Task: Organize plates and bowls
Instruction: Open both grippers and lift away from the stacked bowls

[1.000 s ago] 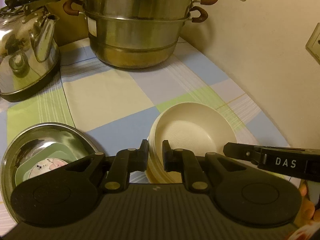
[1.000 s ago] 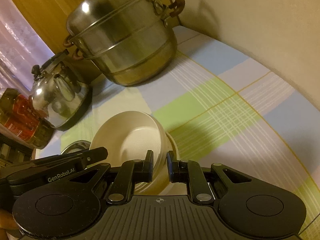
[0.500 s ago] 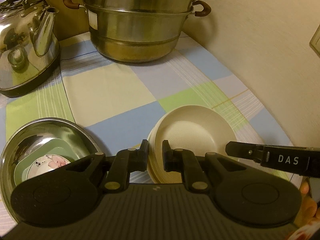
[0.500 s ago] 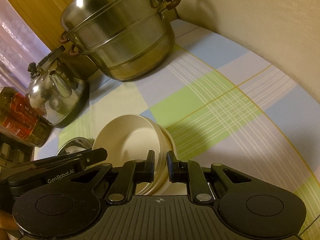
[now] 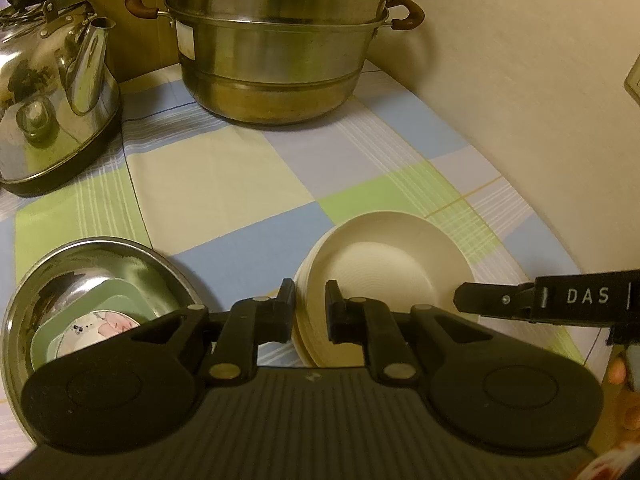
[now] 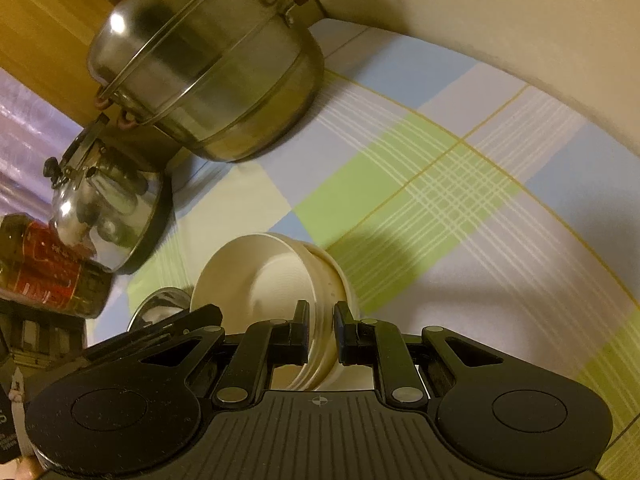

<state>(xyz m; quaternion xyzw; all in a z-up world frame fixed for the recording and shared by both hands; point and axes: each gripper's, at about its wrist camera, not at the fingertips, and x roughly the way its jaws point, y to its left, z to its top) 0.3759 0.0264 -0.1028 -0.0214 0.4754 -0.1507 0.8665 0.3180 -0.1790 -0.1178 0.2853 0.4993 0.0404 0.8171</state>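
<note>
Where the checked tablecloth [image 5: 224, 184] meets the wall, the largest item, a tiered steel steamer pot [image 5: 276, 44], stands at the back, with a steel kettle [image 5: 52, 92] to its left. A steel basin [image 5: 100, 256] sits near the front left and holds a green square dish [image 5: 120, 300] with a patterned plate inside it. The stack of cream bowls [image 5: 384, 272], the task's object, rests on the cloth to the right of the basin, near the wall. The left gripper [image 5: 310, 312] pinches the near-left rim of that stack, its jaws narrowed onto the rim, and the right gripper [image 6: 320, 332] pinches the rim on the opposite side (each gripper shows at the edge of the other's view).

Risk: both grips bear on thin rim edges only, so uneven lifting by the two hands could probably tilt the stack and let a lower bowl slip out. From the right wrist the top bowl already appears seated askew on those below, which would favour such a slide. A swing toward the basin could also strike its rim.

Hidden or unclear: the bowl count cannot be told; the lower part of the stack lies behind the gripper bodies; whether the pads clamp every bowl or only the upper ones cannot be told.
</note>
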